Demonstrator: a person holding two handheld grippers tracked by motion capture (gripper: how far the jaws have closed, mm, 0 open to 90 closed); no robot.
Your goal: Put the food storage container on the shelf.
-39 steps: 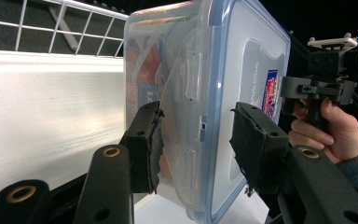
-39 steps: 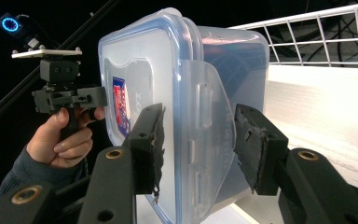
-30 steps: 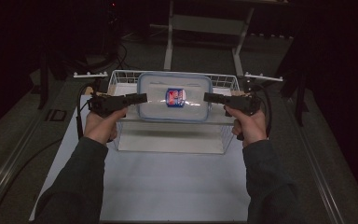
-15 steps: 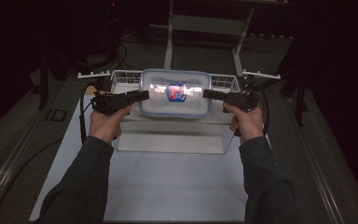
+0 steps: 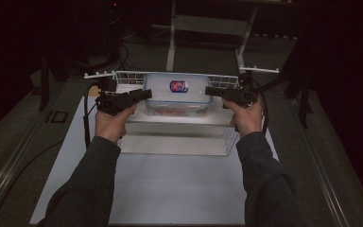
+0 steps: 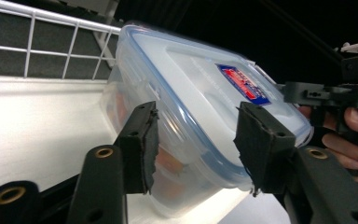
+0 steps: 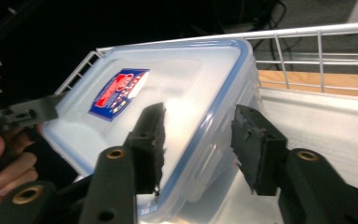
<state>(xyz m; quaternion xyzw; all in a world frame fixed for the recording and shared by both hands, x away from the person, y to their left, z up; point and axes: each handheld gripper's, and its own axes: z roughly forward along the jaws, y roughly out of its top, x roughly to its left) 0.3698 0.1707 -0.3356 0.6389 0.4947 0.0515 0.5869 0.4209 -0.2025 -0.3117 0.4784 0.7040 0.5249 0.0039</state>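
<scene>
Food box (image 5: 177, 93), stiff, slick plastic with food inside: your left gripper (image 5: 144, 95) and right gripper (image 5: 210, 91) clamp its opposite ends half-closed above the wire basket (image 5: 230, 140); the left jaws have just been closing.

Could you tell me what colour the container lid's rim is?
Blue, clearest in the left gripper view: lid's rim.

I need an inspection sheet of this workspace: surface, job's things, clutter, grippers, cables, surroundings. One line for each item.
Surface: white table top, bare at the near side.
Job's things: clear lidded container with blue rim and a red-blue label, something orange inside; it is lifted over the white wire basket, one gripper at each end.
Clutter: nothing seen.
Grippers: left gripper and right gripper each have the container's edge between the jaws; the left jaws have just been closing, the right too; firm contact cannot be told.
Cables: black cable hangs from the left gripper.
Surroundings: dark room, grey metal frame behind the table.
</scene>
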